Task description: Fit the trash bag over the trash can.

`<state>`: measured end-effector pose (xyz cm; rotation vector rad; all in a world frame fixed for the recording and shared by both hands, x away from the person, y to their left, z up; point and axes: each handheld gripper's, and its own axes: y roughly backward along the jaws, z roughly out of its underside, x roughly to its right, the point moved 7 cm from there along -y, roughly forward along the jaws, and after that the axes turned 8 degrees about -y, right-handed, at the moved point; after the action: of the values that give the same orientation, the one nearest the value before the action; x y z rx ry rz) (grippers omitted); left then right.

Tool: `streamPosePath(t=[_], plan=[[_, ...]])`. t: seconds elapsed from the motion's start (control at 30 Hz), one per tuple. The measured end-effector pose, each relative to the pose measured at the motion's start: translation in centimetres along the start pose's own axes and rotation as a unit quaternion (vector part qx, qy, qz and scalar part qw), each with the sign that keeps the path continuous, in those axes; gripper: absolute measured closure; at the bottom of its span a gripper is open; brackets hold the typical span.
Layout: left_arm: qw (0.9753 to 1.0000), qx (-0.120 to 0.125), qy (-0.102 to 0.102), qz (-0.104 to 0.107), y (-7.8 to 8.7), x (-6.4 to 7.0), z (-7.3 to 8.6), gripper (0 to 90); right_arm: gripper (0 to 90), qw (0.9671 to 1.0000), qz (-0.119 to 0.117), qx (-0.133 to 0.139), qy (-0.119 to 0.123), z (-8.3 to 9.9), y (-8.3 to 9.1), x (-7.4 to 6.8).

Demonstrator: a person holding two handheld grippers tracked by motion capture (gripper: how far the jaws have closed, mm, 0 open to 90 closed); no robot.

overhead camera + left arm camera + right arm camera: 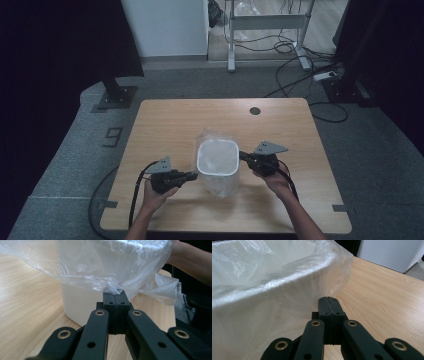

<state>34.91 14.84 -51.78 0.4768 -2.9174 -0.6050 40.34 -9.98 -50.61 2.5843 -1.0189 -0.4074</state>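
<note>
- The left gripper (115, 293) has its jaws pressed flat together, with a bunched fold of the clear plastic bag (100, 262) pinched between the tips.
- In the high view that left gripper (191, 175) sits at the near-left side of the white bin (217, 159), just beside its wall.
- The right gripper (328, 299) has its jaws closed too — no gap between them — and the tips lie against the bag's film on the bin's side; whether any film is caught between them I cannot tell.
- From above, the right gripper (243, 155) is at the bin's right side, near the rim.
- The bag lines the bin and folds over its rim, hanging loose down the outside.
- The bin stands upright on the wooden table (165, 120), about midway across and towards the near edge, between the two grippers.
</note>
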Motion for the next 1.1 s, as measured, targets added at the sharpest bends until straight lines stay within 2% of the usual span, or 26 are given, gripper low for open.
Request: streamPosePath(t=[0.13,0.2,0.23,0.37,0.43,0.53,0.8,1.1], plan=[[0.9999,0.002,-0.004,-0.009,0.1,-0.1,-0.1,86.2,89.5,1.0000,0.001,0.004,-0.004,-0.1,0.2,0.1],[0.9999,0.004,-0.004,-0.014,0.1,-0.1,-0.1,76.2,86.7,0.9999,0.003,0.011,-0.007,-0.2,0.4,0.2],[0.9996,0.009,-0.003,-0.025,0.3,-0.1,-0.3,68.8,77.9,0.9998,0.005,0.017,-0.010,-0.3,0.5,0.2],[0.9985,0.020,-0.010,-0.050,1.2,-0.1,-0.7,45.5,54.0,0.9986,0.022,0.045,-0.019,-0.7,1.5,0.4],[0.9983,0.021,-0.011,-0.053,1.8,-0.1,-0.7,38.7,47.8,0.9979,0.026,0.053,-0.025,-0.8,2.1,0.5],[0.9979,0.023,-0.008,-0.061,2.7,-0.4,-0.7,34.1,41.7,0.9970,0.030,0.064,-0.032,-0.8,3.2,0.7],[0.9957,0.047,-0.001,-0.080,4.8,-1.4,-1.6,31.5,37.9,0.9956,0.022,0.078,-0.046,0.3,5.5,0.9],[0.9958,0.048,-0.003,-0.078,4.3,-1.8,-2.4,31.6,36.4,0.9952,0.004,0.079,-0.056,2.4,6.6,0.8]])
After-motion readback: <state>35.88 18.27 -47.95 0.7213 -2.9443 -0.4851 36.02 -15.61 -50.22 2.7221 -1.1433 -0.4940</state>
